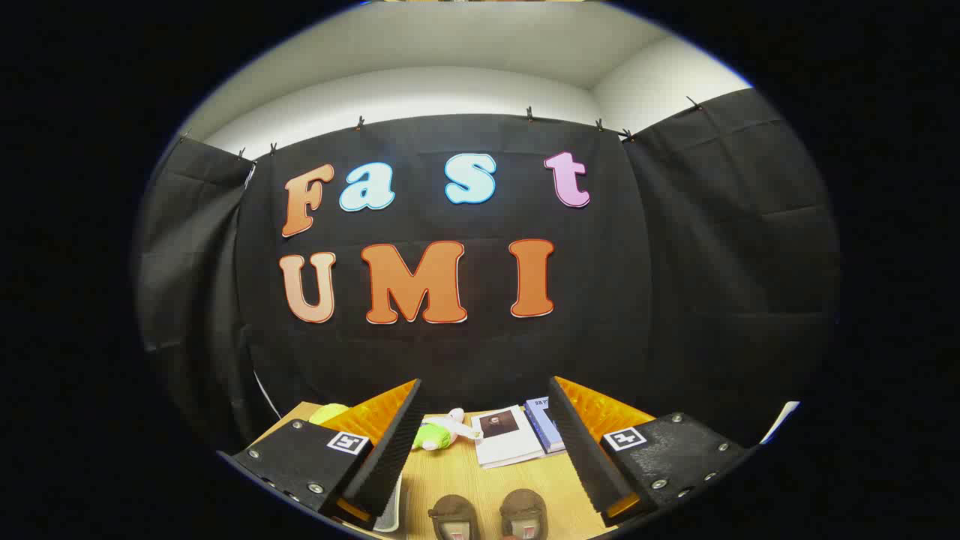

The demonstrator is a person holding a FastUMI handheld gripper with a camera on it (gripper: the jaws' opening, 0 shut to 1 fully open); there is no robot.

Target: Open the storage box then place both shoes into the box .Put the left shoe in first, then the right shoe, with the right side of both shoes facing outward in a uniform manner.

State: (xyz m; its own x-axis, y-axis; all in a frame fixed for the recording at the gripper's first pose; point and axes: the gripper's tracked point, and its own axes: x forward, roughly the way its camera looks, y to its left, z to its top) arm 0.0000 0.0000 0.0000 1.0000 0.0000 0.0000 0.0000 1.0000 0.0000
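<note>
Overhead, the gripper (480, 442) hangs with jaws spread wide and empty; both shoes (489, 516) sit side by side on the tabletop (480, 472) between and beneath them, toes pointing ahead toward books (517, 435) and a plush toy (442, 431)

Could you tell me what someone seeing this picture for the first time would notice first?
Probably the open gripper, its fingers spread wide over a wooden table. Between the fingers, close in, sit two brown shoes side by side. Beyond them lie a small stuffed toy and some booklets.
</note>
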